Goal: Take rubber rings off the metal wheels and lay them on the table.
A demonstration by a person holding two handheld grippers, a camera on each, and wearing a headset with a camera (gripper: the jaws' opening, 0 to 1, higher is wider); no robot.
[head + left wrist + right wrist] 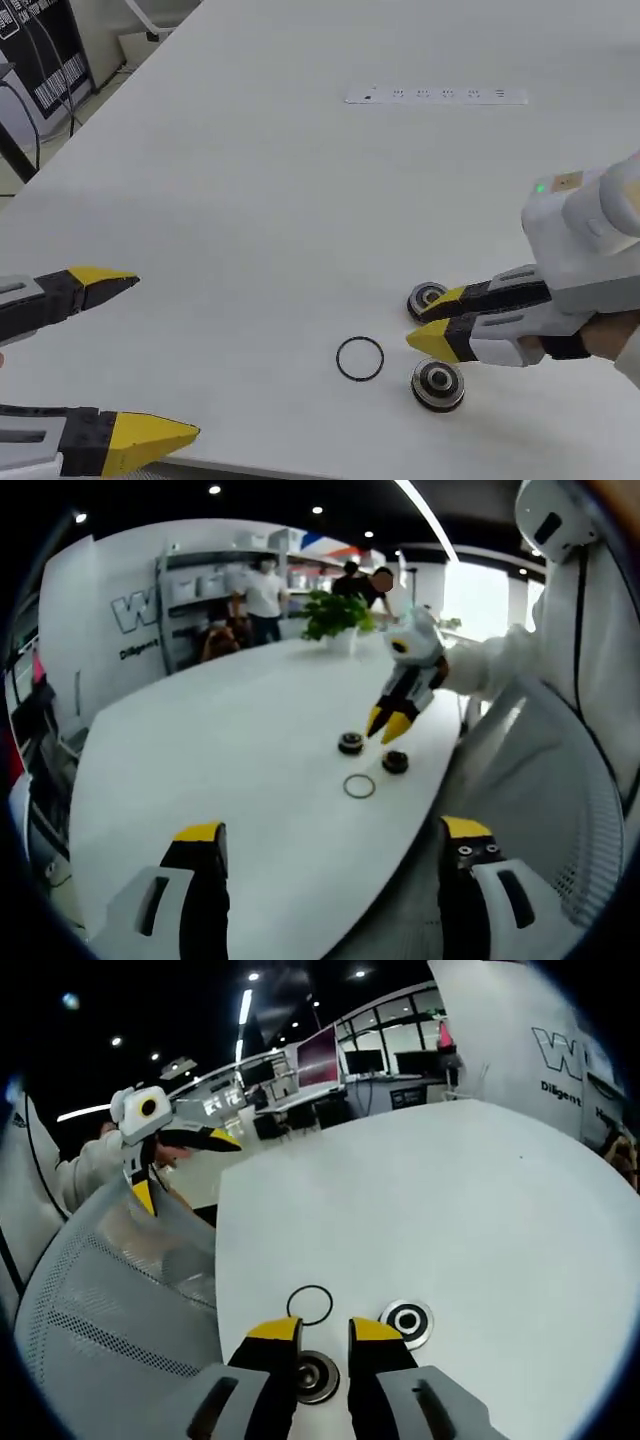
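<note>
Ring [360, 358] lies just beside narrowly parted right tongs [427, 319], left tongs [165, 357] spread wide.

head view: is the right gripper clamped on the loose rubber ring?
No. The rubber ring lies flat on the table, off to the side of the right gripper and clear of its tips.

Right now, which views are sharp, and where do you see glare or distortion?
Head view: sharp, even light, faint shadow under the near wheel. Left gripper view: fisheye curves the table, window glares at upper right. Right gripper view: curved too, dim ceiling.
</note>
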